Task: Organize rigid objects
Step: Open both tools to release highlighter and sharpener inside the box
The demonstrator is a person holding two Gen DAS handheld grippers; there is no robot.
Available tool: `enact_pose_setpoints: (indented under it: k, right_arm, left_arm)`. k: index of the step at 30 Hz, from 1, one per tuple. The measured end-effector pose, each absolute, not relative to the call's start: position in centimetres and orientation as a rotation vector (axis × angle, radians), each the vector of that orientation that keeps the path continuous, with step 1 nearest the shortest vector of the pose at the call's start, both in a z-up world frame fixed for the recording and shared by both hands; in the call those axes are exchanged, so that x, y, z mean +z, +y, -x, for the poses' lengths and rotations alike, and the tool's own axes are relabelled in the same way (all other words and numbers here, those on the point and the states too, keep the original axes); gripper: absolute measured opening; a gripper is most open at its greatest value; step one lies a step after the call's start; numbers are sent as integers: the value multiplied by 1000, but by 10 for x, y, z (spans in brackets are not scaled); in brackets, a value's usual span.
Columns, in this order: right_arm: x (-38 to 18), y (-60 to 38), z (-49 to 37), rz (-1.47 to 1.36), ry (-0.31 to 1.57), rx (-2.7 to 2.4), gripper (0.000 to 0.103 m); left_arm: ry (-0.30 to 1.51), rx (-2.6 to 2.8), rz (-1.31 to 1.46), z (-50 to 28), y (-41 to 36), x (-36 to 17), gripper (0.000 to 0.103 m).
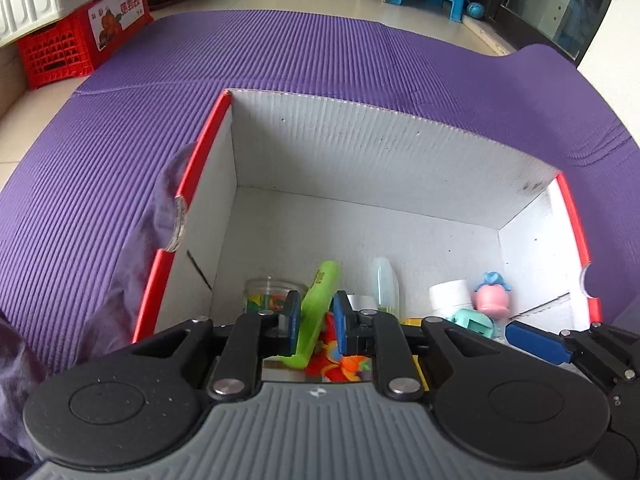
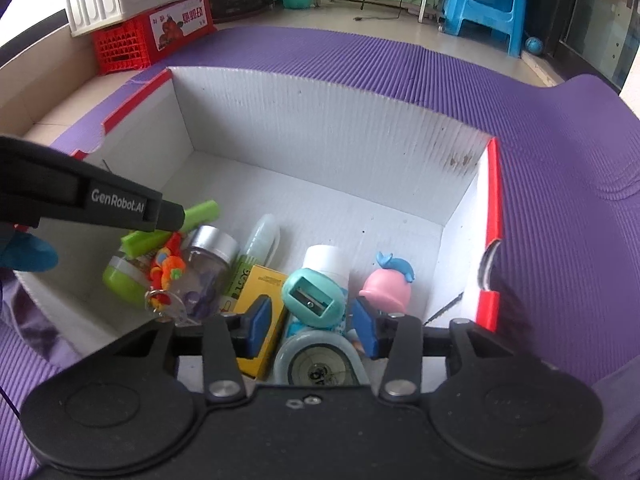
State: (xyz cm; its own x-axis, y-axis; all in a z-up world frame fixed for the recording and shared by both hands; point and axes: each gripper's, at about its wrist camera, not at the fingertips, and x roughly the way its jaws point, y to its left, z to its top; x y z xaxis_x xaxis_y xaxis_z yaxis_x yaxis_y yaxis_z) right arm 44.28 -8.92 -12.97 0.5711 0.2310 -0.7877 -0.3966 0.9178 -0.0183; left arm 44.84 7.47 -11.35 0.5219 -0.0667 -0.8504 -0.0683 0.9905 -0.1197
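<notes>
1. Pinching the green clip (image 1: 316, 312), your left gripper (image 1: 316, 320) hangs inside the box (image 1: 360, 148): lower before releasing.
2. Right gripper (image 2: 312, 324) spread around the teal sharpener (image 2: 314, 300); withdraw straight up.

The mat (image 1: 320, 52) is ribbed purple foam, matt. The box (image 2: 320, 128) is white corrugated cardboard, its inner walls finely fluted and lightly stained, with glossy red edges. In the lower middle of the right wrist view, the jar (image 2: 204, 268) is clear plastic under a brushed metal lid; the sharpener (image 2: 314, 300) is smooth teal plastic, and the pink toy (image 2: 386, 290) looks glossy. The crate (image 1: 60, 52) at upper left is red plastic lattice.
</notes>
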Motion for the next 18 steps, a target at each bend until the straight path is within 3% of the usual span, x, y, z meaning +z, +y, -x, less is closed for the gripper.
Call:
enact_pose_setpoints:
  k: [18]
  right_arm:
    - [-68,-101,-376,162,814,406,58]
  left_arm:
    - [948,-12,108,-378,68,-42,17]
